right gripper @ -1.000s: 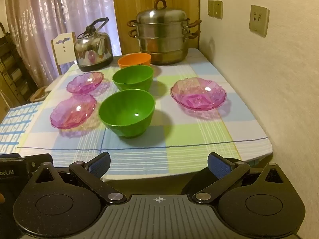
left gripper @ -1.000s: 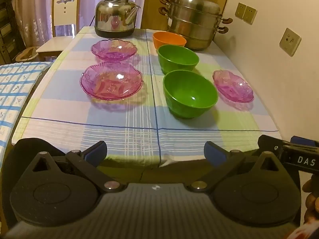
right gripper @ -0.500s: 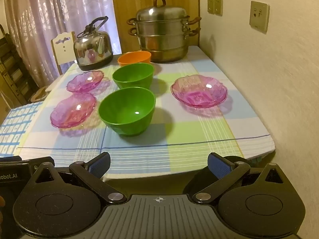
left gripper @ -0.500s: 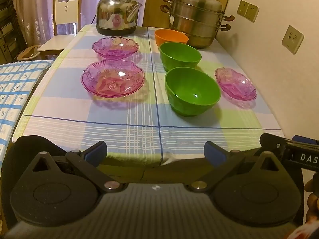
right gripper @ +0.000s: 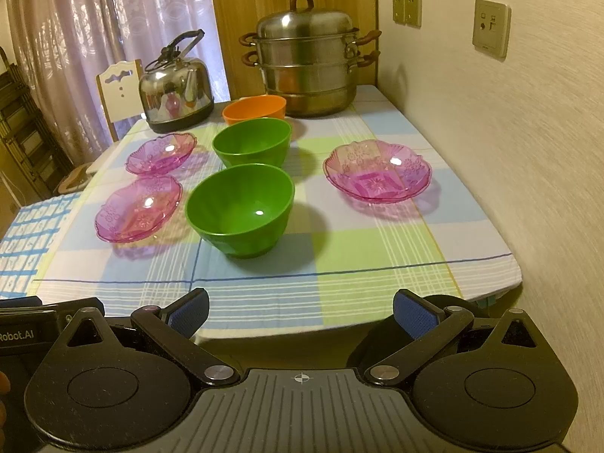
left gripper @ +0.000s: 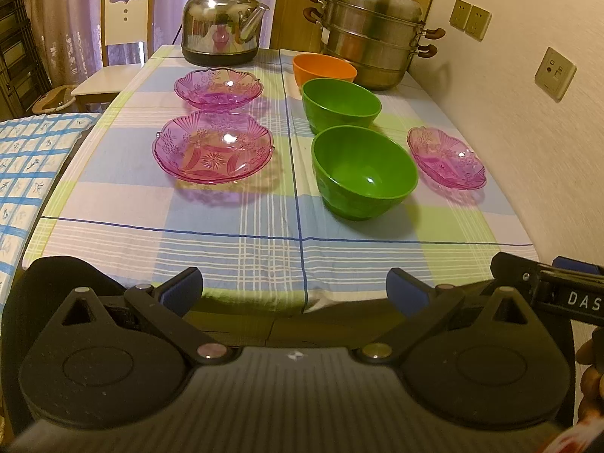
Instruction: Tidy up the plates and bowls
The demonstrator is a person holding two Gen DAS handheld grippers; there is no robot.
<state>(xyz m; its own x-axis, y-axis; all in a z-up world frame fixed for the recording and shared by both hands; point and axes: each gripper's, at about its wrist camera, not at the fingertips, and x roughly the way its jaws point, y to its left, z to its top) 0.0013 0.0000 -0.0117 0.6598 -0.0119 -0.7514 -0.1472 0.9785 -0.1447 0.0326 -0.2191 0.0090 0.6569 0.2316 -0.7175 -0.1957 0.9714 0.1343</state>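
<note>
The left gripper [left gripper: 294,290] hangs just off the table's near edge, its blue-padded fingers [left gripper: 181,288] spread wide and holding nothing. The right gripper [right gripper: 300,311] sits beside it at the same edge, nearer the wall side, its fingers [right gripper: 413,315] likewise released and empty. Both are well apart from every dish.

The table [left gripper: 264,260] carries a checked cloth of blue, green and white. Nearest along its middle stands a green bowl [left gripper: 364,177], upright and empty. Left of it, toward the left edge, rests a pink glass plate [left gripper: 213,147]. To the bowl's right, near the wall-side edge, lies another pink glass plate [right gripper: 377,171], apart from the bowl.

Behind the near bowl stands a second green bowl [left gripper: 341,104], close to it; whether they touch I cannot tell. Left of that one, behind the first plate, rests a third pink glass plate [left gripper: 218,88]. Just beyond the second green bowl sits an orange bowl [left gripper: 324,70], partly hidden by the green one in the right wrist view.

At the far edge stand a steel kettle [left gripper: 222,26] toward the left corner and a stacked steel steamer pot [left gripper: 372,34] toward the wall corner, just behind the orange bowl. Past the far left corner stands a white chair [left gripper: 126,19].
</note>
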